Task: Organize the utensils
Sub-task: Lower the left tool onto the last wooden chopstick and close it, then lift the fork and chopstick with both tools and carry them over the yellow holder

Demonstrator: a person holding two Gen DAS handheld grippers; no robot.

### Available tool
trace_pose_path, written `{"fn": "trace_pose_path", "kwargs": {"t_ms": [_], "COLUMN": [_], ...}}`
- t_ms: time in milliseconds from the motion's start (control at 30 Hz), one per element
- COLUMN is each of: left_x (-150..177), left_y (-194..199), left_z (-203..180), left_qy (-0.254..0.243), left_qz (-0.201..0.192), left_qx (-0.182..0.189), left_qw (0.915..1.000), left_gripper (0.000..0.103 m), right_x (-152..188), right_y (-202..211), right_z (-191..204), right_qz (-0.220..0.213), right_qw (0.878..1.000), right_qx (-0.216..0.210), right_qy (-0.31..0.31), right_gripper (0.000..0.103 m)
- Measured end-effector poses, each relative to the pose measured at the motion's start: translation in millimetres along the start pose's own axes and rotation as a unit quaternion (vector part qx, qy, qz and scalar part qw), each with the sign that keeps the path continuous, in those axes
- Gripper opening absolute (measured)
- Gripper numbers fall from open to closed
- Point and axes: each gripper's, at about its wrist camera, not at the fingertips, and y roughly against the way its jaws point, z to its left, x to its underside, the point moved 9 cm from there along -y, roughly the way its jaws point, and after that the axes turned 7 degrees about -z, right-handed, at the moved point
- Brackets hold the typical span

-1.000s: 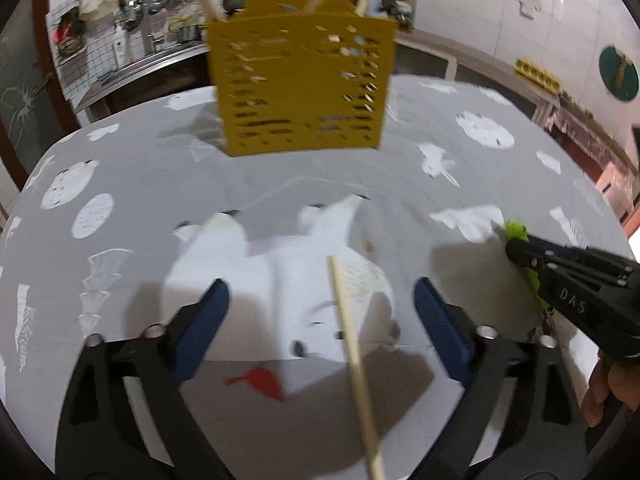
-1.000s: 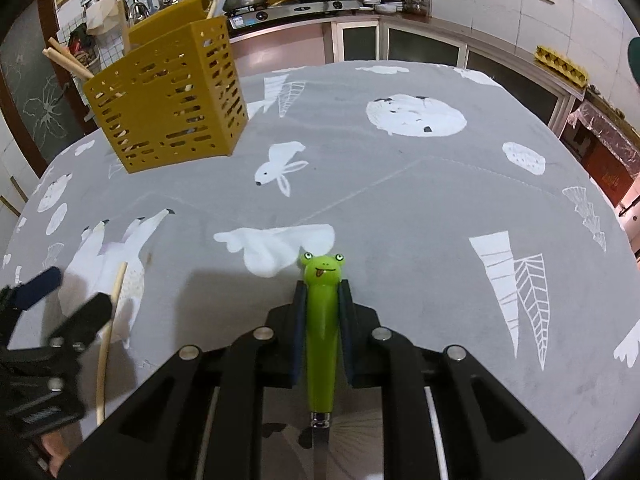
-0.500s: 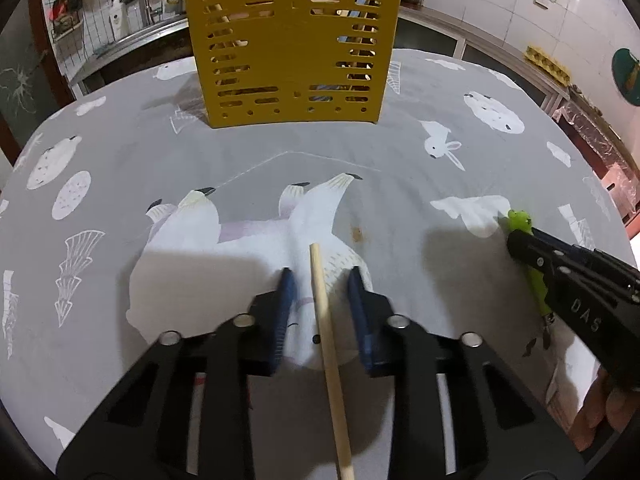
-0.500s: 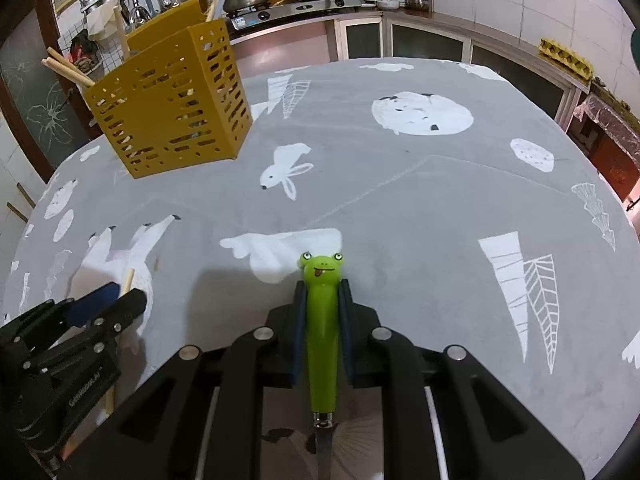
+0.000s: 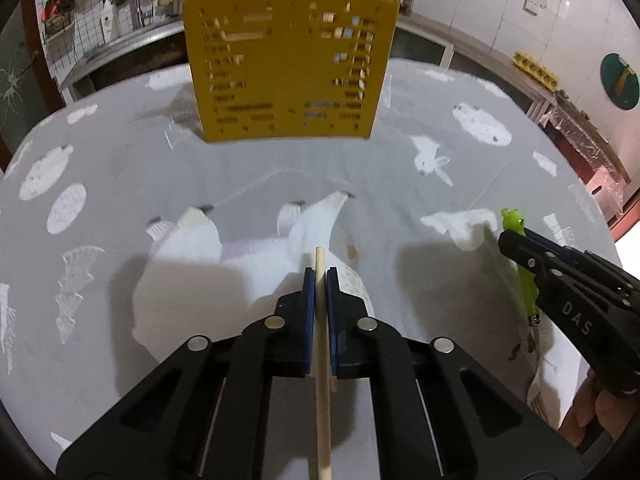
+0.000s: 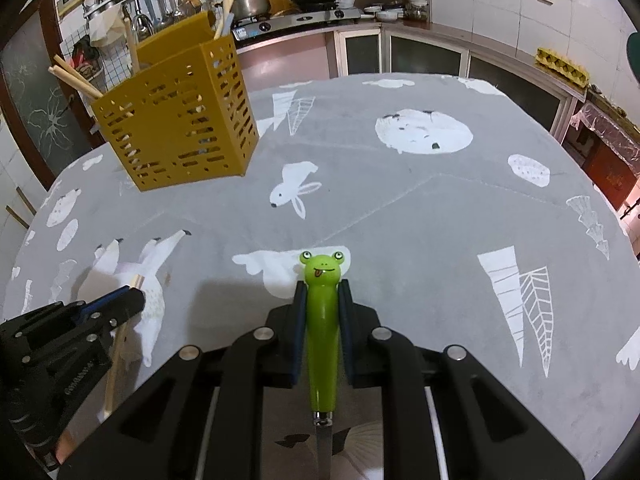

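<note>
Yellow caddy (image 5: 290, 68) stands beyond chopstick (image 5: 322, 360); tablecloth (image 6: 400, 208) between.

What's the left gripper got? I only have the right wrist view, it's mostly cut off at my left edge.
Observer: The left gripper is shut on a single wooden chopstick, blue pads on both sides of it.
Operator: Where along the stick?
Observer: Near its far end; only a short tip sticks out ahead of the pads, the rest runs back under the gripper.
Operator: Anything in the yellow utensil holder besides chopsticks?
Observer: Seen straight on from the left wrist, the yellow utensil holder shows wooden sticks at its top left and middle, plus a pale handle at its top right. What that handle is I can't tell.
</note>
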Motion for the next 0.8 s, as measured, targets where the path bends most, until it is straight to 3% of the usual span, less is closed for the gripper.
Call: {"fn": "trace_pose_path", "kwargs": {"t_ms": [400, 800], "left_x": [-49.9, -86.9], "left_y": [63.7, 116.5], "left_z": [37.8, 78.0], "left_qy": [0.014, 0.017], "left_qz": [-0.111, -0.224], "left_qx": [0.002, -0.024], "left_qw": [0.9937, 0.9742], "left_gripper": [0.004, 0.004], "right_x": [-29.3, -59.4], "right_y": [29.4, 71.1], "right_z": [28.7, 51.6], "right_qz": [-0.068, -0.185], "right_qw": [0.997, 0.982], "right_qx": [-0.03, -0.044], "right_qy": [0.003, 0.015], "right_gripper": [0.016, 0.016]}}
